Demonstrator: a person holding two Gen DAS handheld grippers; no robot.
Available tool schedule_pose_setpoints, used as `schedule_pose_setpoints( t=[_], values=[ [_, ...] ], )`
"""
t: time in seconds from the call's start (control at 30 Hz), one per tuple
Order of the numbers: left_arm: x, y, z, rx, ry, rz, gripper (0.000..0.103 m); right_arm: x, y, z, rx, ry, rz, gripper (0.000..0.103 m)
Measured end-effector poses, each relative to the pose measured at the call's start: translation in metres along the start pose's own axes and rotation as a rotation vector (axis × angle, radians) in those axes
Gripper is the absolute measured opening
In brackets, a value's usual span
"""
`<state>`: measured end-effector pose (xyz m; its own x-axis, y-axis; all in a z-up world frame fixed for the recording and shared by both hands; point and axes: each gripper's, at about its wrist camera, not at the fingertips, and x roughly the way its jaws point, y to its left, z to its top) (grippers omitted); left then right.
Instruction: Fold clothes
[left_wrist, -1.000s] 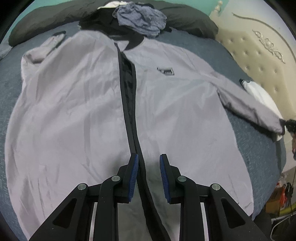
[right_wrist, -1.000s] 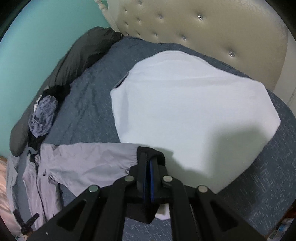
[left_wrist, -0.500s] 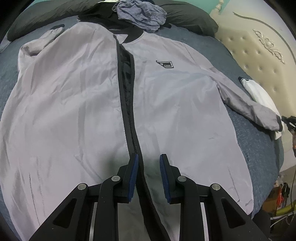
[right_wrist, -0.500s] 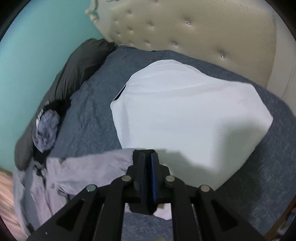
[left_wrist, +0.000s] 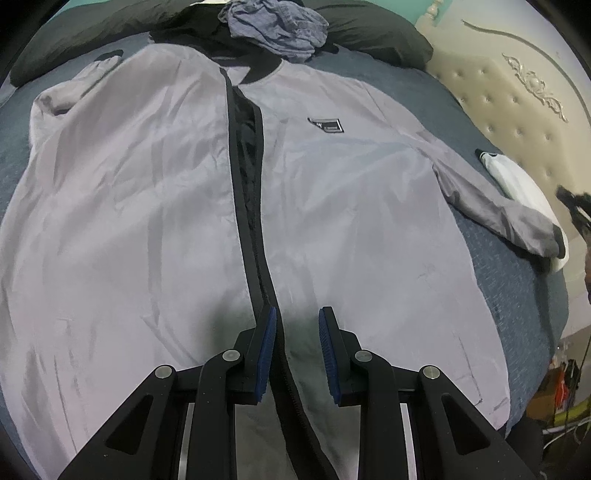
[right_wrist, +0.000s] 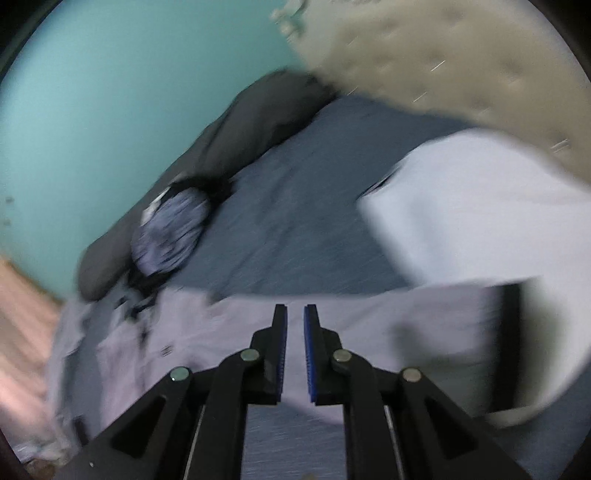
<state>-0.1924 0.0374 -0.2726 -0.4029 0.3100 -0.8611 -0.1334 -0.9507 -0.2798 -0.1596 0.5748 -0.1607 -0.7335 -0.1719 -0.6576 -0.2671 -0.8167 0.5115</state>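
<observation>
A grey jacket (left_wrist: 147, 206) with a black zip band (left_wrist: 251, 192) lies spread face up across the blue bed. Its right sleeve (left_wrist: 509, 218) stretches out to a black cuff (left_wrist: 561, 243) resting on a folded white garment (left_wrist: 524, 184). My left gripper (left_wrist: 295, 321) hovers open over the lower zip, nothing between its fingers. In the blurred right wrist view my right gripper (right_wrist: 295, 317) stands open above the grey sleeve (right_wrist: 388, 314), with the black cuff (right_wrist: 511, 310) off to its right. The right gripper also shows in the left wrist view at the far right edge (left_wrist: 576, 210).
A crumpled blue-grey garment (left_wrist: 277, 26) and dark clothes lie at the jacket's collar against a long black pillow (left_wrist: 369, 33). The tufted cream headboard (left_wrist: 517, 96) borders the bed on the right. The folded white garment (right_wrist: 480, 210) lies by the headboard. A teal wall (right_wrist: 129, 92) stands behind.
My right gripper has let go of the black cuff and opened, swinging left over the sleeve. The sleeve now lies on the bed. The left gripper drifted slightly forward.
</observation>
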Motion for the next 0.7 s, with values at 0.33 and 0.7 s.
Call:
schedule_pose_setpoints(
  t=[0.33,0.7],
  values=[
    [0.014,0.004,-0.004,-0.003,0.015,-0.011,0.029,0.131,0.093,-0.057,-0.049,0.229,0.195,0.009],
    [0.024,0.003,-0.010,0.028,0.034,-0.011,0.029,0.218,0.113,-0.089,-0.029,0.321,0.105,0.009]
  ],
)
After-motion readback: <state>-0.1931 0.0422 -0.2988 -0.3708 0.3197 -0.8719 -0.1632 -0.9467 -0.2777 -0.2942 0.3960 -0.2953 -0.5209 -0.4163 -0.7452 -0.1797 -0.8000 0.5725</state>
